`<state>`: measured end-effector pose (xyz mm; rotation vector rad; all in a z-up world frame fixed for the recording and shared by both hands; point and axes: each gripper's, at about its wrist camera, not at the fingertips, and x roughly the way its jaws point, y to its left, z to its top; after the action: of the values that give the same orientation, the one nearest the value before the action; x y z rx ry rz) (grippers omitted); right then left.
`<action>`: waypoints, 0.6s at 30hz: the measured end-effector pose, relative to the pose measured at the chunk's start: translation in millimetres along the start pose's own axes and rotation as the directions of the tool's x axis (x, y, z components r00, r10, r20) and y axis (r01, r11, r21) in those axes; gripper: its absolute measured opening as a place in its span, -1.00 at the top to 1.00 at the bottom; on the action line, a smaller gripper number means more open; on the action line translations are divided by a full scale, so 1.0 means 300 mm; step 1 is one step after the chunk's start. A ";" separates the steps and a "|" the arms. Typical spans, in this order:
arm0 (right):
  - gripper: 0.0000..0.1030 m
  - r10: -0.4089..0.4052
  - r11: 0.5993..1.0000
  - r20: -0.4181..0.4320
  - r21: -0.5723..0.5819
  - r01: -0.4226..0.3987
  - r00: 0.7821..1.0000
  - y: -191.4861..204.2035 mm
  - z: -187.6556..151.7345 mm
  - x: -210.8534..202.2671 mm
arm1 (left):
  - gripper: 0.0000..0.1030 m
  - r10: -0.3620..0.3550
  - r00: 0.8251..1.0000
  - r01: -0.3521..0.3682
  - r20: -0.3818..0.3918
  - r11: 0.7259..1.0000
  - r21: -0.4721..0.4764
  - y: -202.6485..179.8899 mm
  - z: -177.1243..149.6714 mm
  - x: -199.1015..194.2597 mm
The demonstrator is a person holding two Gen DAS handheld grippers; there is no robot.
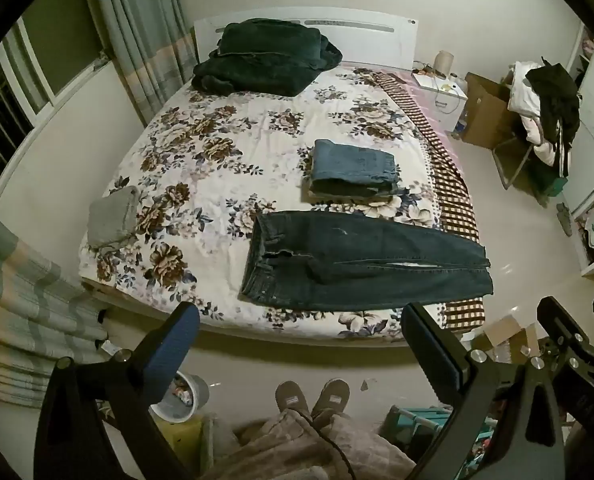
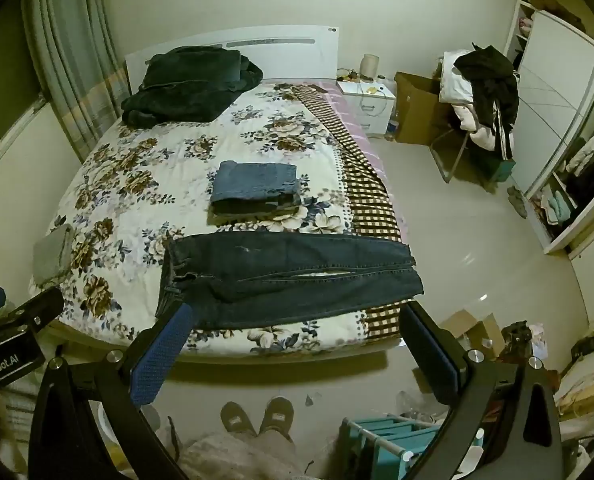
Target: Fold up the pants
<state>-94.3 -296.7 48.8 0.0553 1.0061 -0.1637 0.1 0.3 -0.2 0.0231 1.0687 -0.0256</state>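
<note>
Dark blue jeans [image 1: 361, 262] [image 2: 289, 276] lie flat across the near end of the floral bed [image 1: 201, 168] [image 2: 137, 176], waistband to the left, legs side by side reaching the right edge. Behind them sits a stack of folded jeans [image 1: 353, 168] [image 2: 255, 188]. My left gripper [image 1: 301, 320] hangs open above the bed's near edge, short of the jeans, nothing between its fingers. My right gripper [image 2: 297, 320] is open too, its left fingertip over the waistband corner in the picture, holding nothing.
A dark green blanket [image 1: 265, 56] is piled by the headboard. A grey folded cloth [image 1: 111, 216] lies at the bed's left edge. A person's slippered feet [image 1: 311, 396] stand on the floor at the foot of the bed. Boxes, a nightstand [image 2: 371, 108] and a clothes-laden chair [image 2: 481, 100] stand right.
</note>
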 end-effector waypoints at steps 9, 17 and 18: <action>-1.00 -0.002 1.000 0.002 0.008 0.002 1.000 0.003 0.003 -0.001 | -1.00 0.003 1.000 -0.003 -0.002 1.000 0.002 0.003 0.000 0.003; -1.00 0.006 1.000 0.006 0.004 -0.006 1.000 -0.001 0.000 -0.001 | -1.00 0.006 1.000 -0.006 -0.007 1.000 0.002 -0.023 -0.011 0.007; -1.00 0.006 1.000 0.007 0.004 -0.006 1.000 -0.001 -0.001 -0.001 | -1.00 0.004 1.000 -0.004 -0.008 1.000 0.004 -0.020 -0.013 0.007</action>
<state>-94.7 -296.9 49.0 0.0618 0.9988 -0.1604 -2.3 -5.6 -4.0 0.0290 1.0761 -0.0235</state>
